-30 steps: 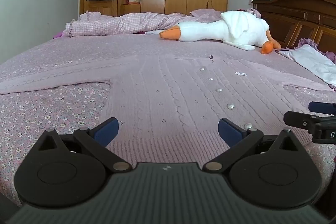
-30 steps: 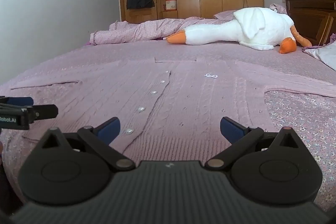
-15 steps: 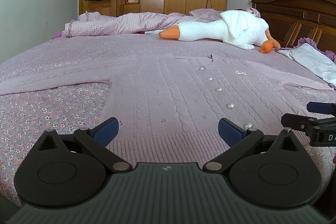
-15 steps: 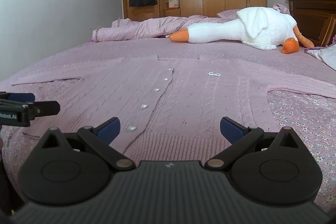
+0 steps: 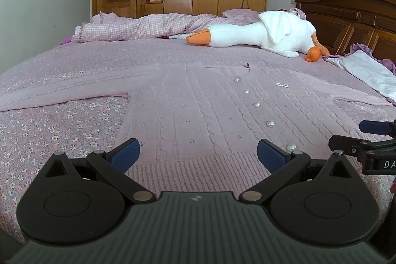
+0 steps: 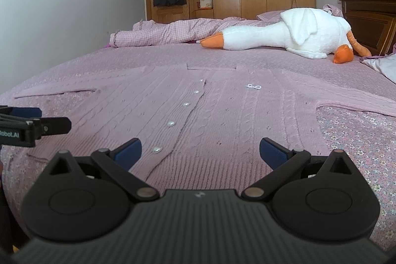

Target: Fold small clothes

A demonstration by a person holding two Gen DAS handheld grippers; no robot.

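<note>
Grippers nudged forward; pink cardigan flat, buttoned

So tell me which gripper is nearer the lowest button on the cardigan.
Right, narrowly. The lowest button lies just past the right gripper's left fingertip. The left gripper has it just beyond its right fingertip. Both hover open over the cardigan's hem.

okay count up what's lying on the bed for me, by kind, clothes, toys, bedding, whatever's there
Pink knitted cardigan, spread flat: 1
White plush goose: 1
Checked pink quilt, bunched at the far side: 1
White cloth at the right edge: 1
Total: 4
</note>
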